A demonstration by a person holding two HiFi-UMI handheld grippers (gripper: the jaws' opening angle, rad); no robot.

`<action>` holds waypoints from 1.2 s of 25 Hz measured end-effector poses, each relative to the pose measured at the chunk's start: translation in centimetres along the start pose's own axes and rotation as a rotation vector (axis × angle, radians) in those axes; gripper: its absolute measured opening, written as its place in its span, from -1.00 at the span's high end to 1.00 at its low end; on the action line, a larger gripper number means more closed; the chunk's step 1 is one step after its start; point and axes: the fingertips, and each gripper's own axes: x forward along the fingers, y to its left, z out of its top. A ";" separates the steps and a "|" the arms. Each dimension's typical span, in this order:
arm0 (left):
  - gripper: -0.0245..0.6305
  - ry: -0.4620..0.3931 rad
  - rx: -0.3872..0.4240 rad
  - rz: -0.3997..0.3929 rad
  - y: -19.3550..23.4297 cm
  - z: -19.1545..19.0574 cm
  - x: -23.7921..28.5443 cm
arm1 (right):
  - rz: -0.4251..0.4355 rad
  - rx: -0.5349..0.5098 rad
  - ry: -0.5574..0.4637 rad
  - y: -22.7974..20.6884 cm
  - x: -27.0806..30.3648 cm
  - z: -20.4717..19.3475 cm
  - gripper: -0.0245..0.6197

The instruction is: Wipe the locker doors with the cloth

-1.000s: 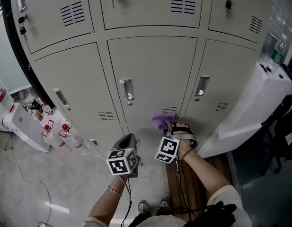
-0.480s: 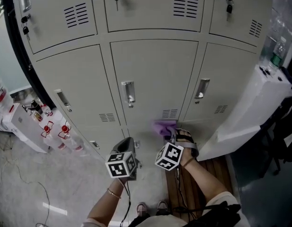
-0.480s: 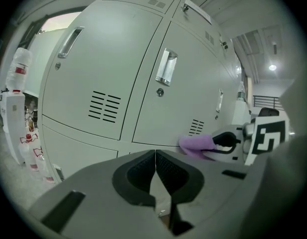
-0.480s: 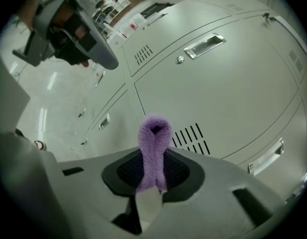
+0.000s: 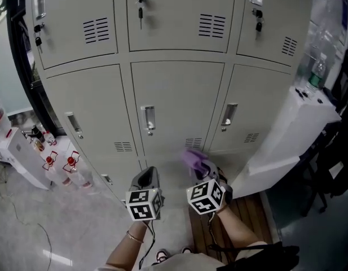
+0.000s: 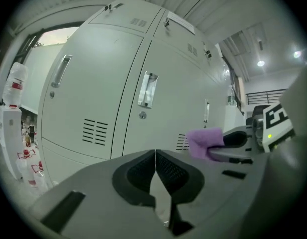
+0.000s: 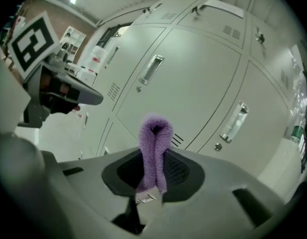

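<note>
- Cloth [image 7: 154, 148]: purple and fuzzy, folded into a narrow loop. Its long axis runs along the jaws of your right gripper [image 7: 153, 179], with the folded end pointing out at the lockers.
- Those jaws are closed on the cloth's lower end.
- It sits just below the vent [image 5: 193, 143] of the middle locker door [image 5: 176, 89]; contact is unclear.
- Your left gripper [image 6: 155, 169] is alongside, jaws pressed together with nothing between them.

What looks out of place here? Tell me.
Nothing stands out: the locker doors are shut, keys hang in the upper locks, and the cloth is clamped in the right tongs.
</note>
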 end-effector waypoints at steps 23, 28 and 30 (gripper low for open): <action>0.90 -0.115 0.032 0.005 -1.9 4.0 -0.5 | -0.141 0.605 -0.304 -5.1 -4.1 1.4 0.73; 0.90 -0.111 0.016 0.003 -1.9 3.9 -0.3 | -0.131 0.613 -0.313 -5.4 -4.0 1.6 0.73; 0.90 -0.110 0.014 0.003 -1.9 3.9 -0.2 | -0.124 0.616 -0.317 -5.4 -4.1 1.6 0.73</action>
